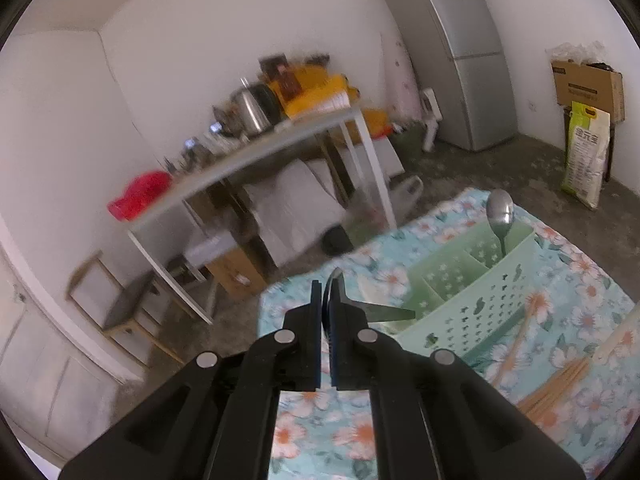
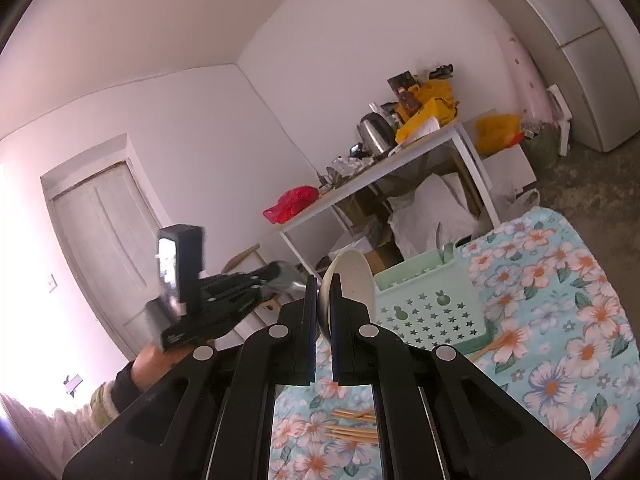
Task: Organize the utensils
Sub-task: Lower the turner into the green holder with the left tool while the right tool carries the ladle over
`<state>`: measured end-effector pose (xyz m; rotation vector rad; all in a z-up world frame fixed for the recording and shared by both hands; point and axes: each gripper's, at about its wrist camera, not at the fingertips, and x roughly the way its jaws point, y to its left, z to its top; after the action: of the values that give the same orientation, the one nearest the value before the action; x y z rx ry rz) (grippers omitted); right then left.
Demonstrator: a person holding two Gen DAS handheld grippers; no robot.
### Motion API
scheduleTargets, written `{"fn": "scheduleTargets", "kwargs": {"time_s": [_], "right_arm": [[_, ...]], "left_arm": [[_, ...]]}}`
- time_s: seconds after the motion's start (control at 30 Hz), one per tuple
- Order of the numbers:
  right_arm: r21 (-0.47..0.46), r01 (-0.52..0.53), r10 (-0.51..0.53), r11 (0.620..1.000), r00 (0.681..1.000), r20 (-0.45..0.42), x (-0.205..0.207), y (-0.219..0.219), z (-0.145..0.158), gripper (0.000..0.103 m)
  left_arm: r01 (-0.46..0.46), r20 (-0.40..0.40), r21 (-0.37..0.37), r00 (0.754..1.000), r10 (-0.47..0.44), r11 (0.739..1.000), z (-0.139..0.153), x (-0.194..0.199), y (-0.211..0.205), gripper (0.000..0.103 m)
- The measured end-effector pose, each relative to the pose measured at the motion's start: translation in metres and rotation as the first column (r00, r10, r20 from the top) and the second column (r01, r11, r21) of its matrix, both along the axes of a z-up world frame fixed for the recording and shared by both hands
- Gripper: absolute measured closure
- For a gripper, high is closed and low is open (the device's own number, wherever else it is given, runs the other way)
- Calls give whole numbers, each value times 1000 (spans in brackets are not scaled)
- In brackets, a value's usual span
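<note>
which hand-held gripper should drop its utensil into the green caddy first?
Probably left. The left hand-held gripper holds a metal utensil whose tip already hangs beside the green caddy. The right hand-held gripper, clamping a white spoon, sits short of it.

One green perforated utensil caddy (image 1: 472,304) stands on the floral tablecloth (image 1: 580,280), and it shows three compartments. One metal spoon (image 1: 500,216) stands upright in the caddy's far compartment. Two grippers are in play: the left gripper (image 1: 327,312) pinches one metal utensil with a flat blade-like end, just beside the caddy, and the right gripper (image 2: 325,304) pinches one white ceramic spoon (image 2: 352,276). Wooden chopsticks (image 1: 556,388) lie in one loose bundle near the caddy; their number cannot be counted.
</note>
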<state>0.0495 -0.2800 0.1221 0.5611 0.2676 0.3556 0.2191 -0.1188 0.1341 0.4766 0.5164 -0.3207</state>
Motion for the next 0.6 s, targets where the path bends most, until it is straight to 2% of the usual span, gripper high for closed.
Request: {"fn": "scheduleTargets", "kwargs": {"time_s": [0.1,0.17,0.23,0.43,0.6], "right_arm": [[6,5,-5,1000,1000,4,-1,-2,-1,99],[12,6,-6,1000,1000,2,-2,-4,-3,99],[12,11,-10,1000,1000,-3,-2,-5,-3,99],[11,13,-13,1000,1000,-13,-1,-5,-2,99],[18,11,-11,1000,1000,-15,2,-5,1,99]], "left_arm": [[13,-71,-71,997,-18,997,-6,9,-4,99],[34,-131,-173,990,-58,984,-11,16,-4,97],[42,-165,-237,983,-83,971,-16,20,-5,96],[56,-168,-342,978,-120,938,-18,21,-6,96],[54,-156,-393,980,-124,918,-16,15,6,96]]}}
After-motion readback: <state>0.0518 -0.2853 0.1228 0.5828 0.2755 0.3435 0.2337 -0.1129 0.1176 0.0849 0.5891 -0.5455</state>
